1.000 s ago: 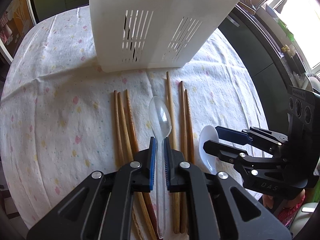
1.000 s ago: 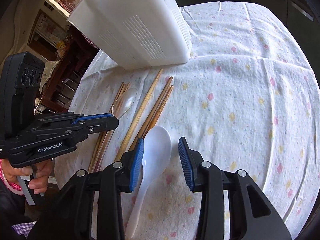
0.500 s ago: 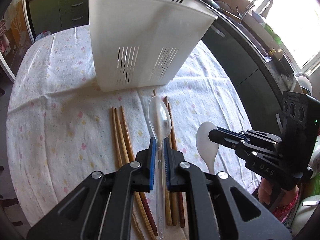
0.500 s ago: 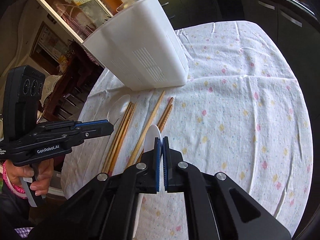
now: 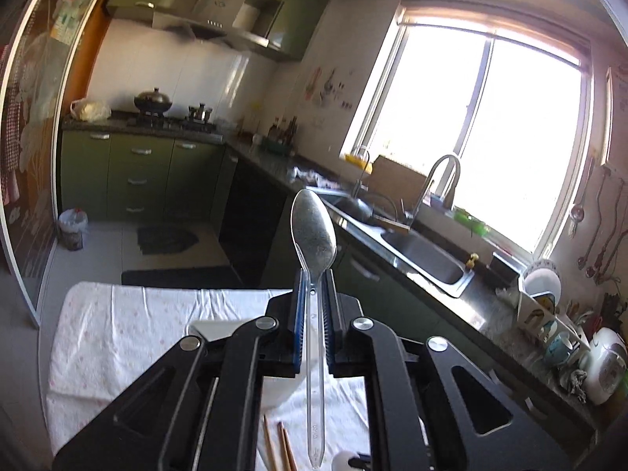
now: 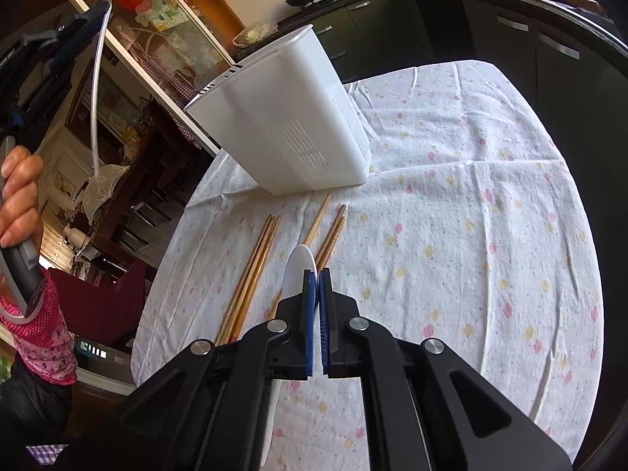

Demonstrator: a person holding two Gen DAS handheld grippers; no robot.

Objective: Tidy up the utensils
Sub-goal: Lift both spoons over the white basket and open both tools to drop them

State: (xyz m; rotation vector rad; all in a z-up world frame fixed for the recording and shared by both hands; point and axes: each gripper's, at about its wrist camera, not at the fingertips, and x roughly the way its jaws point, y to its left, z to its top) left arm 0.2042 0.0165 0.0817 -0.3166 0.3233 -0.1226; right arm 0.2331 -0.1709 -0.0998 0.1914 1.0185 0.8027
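Clear plastic spoon [image 5: 314, 235]: transparent, slim straight handle with tiny embossed marks, oval bowl that looks frosted/speckled against the light. Clamped by the handle between the blue pads of the left gripper [image 5: 313, 278], bowl sticking out past the fingertips, handle running back between the fingers toward the camera. It's up in the air, well above the table; the left wrist view looks across the kitchen rather than down. In the right wrist view the same spoon shows as a thin curved clear line [image 6: 95, 90] at upper left, held high by the left gripper [image 6: 84, 15], with the person's hand [image 6: 17, 196] on the grip, pink floral sleeve below.

White plastic spoon [image 6: 299, 272]: opaque, rounded soup-spoon bowl. Right gripper [image 6: 317, 278] is closed on it, pads nearly touching with the spoon edge-on between them; bowl pokes out ahead to the left of the tips, handle runs back under the left finger. Looks lifted off the cloth, but can't tell for sure.

Wooden chopsticks [image 6: 251, 274] lie on the tablecloth [image 6: 471, 216] in loose groups: a bundle on the left, one single and a pair just right of it, tips pointing toward the holder. Two ends also visible at the bottom of the left view [image 5: 280, 447].

White utensil holder [image 6: 290, 117]: tall plastic bin, slotted vents low on its sides, standing on the cloth just beyond the chopstick tips. Cloth is white with pink/yellow flower print.

Background in the left view: sink [image 5: 428, 259] with faucet under a bright window, stove with wok [image 5: 153, 100].
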